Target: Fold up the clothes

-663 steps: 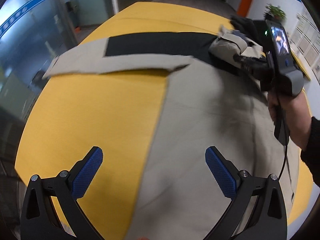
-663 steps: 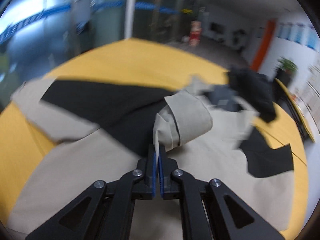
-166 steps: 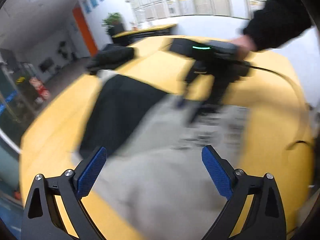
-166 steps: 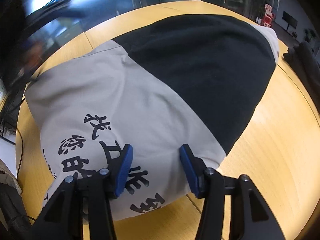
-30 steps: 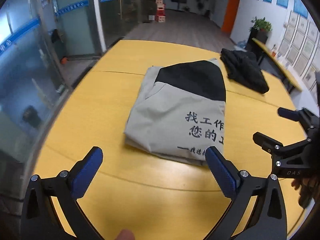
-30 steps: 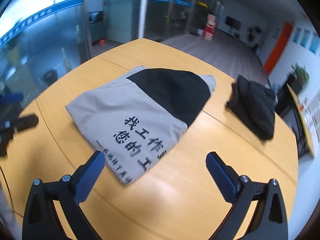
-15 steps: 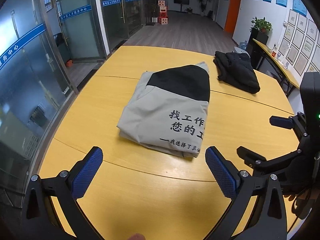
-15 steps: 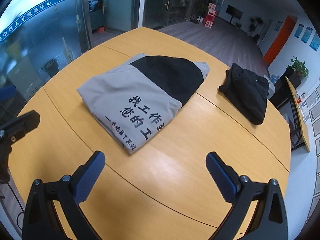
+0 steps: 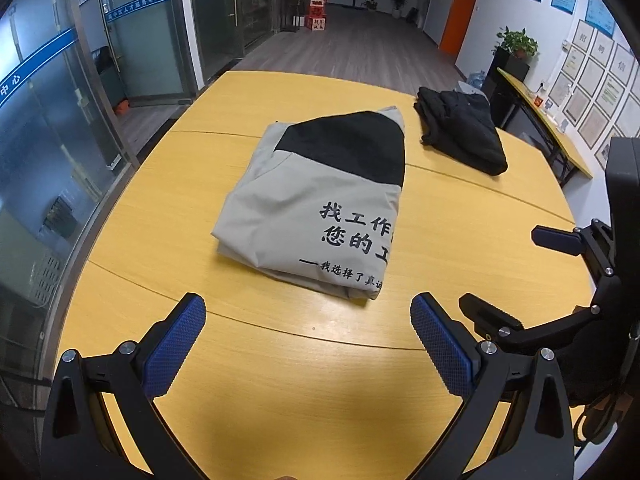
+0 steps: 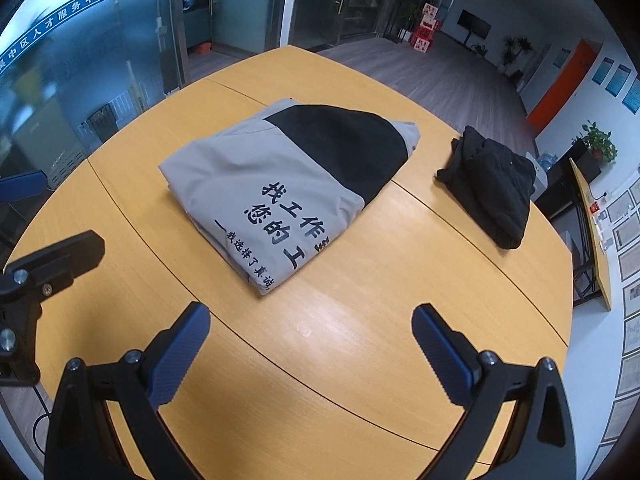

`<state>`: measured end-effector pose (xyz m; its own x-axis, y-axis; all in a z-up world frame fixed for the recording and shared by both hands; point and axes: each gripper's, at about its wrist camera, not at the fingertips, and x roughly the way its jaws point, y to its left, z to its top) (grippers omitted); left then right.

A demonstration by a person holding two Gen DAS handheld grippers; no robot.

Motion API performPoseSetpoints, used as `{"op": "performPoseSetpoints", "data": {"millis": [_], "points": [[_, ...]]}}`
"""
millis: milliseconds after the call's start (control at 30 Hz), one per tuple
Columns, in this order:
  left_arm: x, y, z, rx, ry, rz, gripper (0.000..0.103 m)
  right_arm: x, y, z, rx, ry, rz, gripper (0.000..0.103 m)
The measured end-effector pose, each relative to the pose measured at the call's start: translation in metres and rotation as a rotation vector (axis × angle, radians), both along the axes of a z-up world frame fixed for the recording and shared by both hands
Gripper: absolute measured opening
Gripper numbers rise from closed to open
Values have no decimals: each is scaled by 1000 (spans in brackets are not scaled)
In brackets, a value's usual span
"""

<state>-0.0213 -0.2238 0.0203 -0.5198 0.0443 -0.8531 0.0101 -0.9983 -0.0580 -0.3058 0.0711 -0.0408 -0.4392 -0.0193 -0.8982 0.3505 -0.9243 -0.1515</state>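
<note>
A grey and black garment point(image 9: 316, 204) with black printed characters lies folded into a neat rectangle on the yellow table point(image 9: 280, 380); it also shows in the right wrist view point(image 10: 288, 184). My left gripper point(image 9: 308, 344) is open and empty, held above the table short of the garment's near edge. My right gripper point(image 10: 310, 344) is open and empty too, also back from the garment. In the left wrist view the right gripper point(image 9: 560, 272) shows at the right edge. The left gripper's fingers point(image 10: 60, 260) show at the left of the right wrist view.
A folded black garment point(image 9: 460, 132) lies at the table's far right, also in the right wrist view point(image 10: 492, 188). Glass walls stand to the left. A side desk point(image 9: 544, 120) and a potted plant point(image 9: 516, 42) stand at the right wall.
Both grippers have drawn back and risen from the folded garment over the last second, so it looks smaller and further off. It has not moved. Long before, it lay spread out.
</note>
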Motion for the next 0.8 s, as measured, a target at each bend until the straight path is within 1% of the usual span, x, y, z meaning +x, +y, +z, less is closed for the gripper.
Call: {"op": "performPoseSetpoints", "data": {"millis": [133,400,800], "points": [[-3,3,-5,-26,-7,-1,103,-3,-5,-4,6,-8,4,103],[-9,3,-10,-11,-18,11,103,-9,-3,-6,22,-11,2,103],[-8,5,-9,-36,-10,22,103,-10,-3,-5,37,-7,-1,103]]}}
